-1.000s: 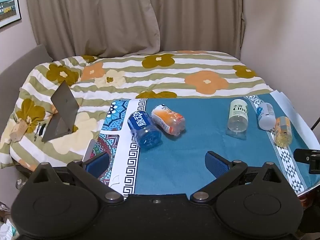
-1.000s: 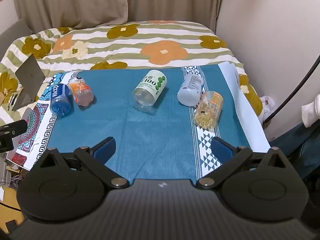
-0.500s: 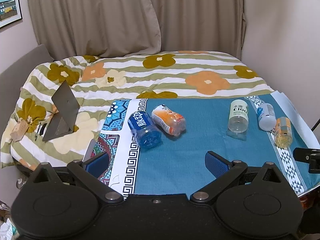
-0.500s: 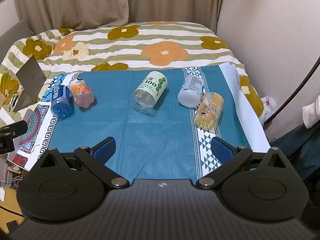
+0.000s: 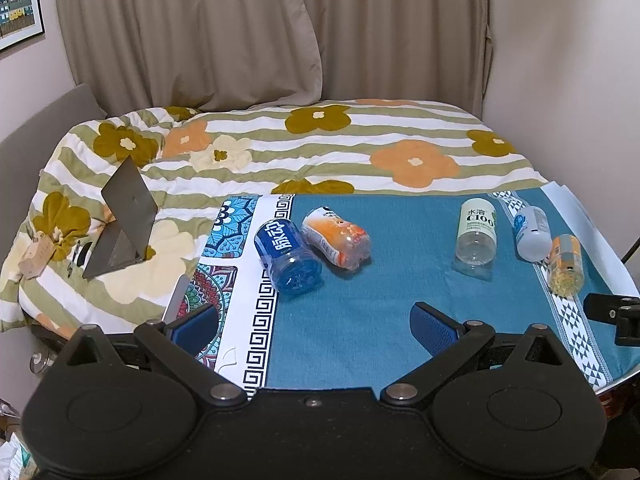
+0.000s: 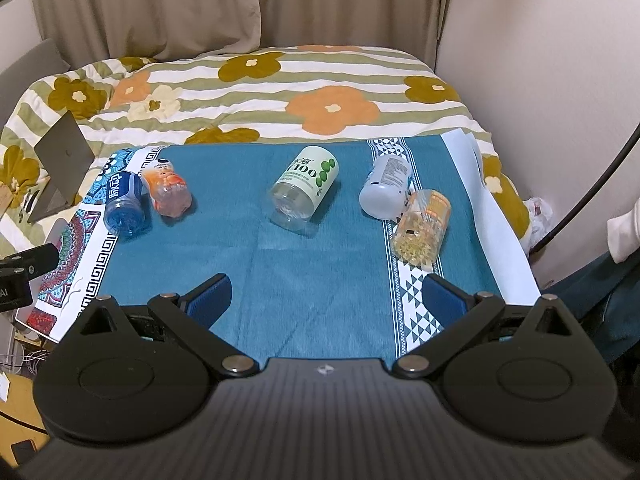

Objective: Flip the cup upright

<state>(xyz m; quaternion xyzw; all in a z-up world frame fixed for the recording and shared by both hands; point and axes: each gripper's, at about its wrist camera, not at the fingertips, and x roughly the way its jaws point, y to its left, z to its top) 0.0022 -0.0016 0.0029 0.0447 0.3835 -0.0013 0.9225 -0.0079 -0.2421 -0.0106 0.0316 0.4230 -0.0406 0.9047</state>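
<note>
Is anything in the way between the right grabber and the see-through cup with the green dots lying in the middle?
Nothing visible is. The right gripper is open, and only bare blue cloth lies between its fingers and the green-dotted cup, which is on its side. The white cup and yellow cup lie off to the right.

a flowered, striped quilt (image 5: pixel 360 148) covers the bed — a grey laptop (image 5: pixel 124 220) stands propped on it, beige curtains (image 5: pixel 240 32) behind.

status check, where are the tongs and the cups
Left tongs and right tongs open, empty, short of the cups. Five cups lying down on the blue cloth, none upright yet. Nothing in the way.
</note>
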